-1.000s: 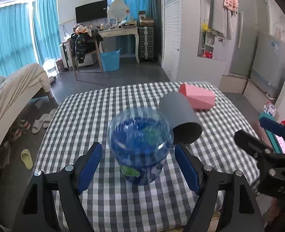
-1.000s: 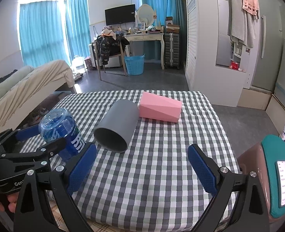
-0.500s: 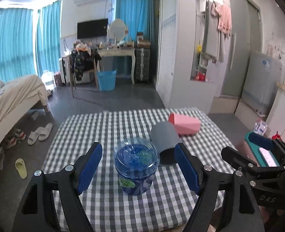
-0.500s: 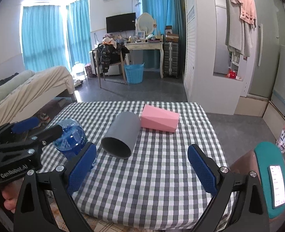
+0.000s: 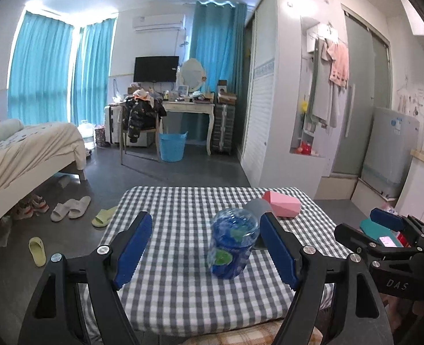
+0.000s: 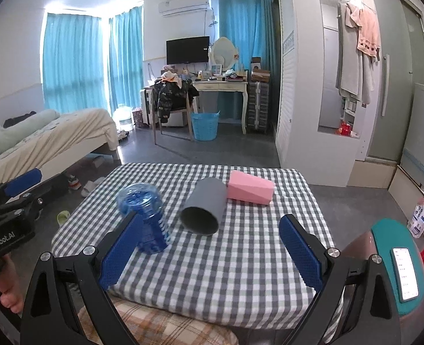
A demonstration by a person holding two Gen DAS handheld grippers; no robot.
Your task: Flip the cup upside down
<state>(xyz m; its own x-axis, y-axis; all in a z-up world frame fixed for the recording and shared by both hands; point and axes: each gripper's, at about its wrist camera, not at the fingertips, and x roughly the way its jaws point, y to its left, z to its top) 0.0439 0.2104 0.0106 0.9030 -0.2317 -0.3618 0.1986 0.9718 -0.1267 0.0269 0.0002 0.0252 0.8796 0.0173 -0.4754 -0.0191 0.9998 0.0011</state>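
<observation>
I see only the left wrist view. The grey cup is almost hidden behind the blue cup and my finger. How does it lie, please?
Observer: The grey cup lies on its side on the checked cloth, with its open mouth toward the near edge.
Operator: Does my other side hold anything?
Observer: No. The right gripper is open and empty, and it points at that cup.
Operator: What is next to its closed end?
Observer: The pink container, also on its side. I cannot tell whether they touch.
</observation>
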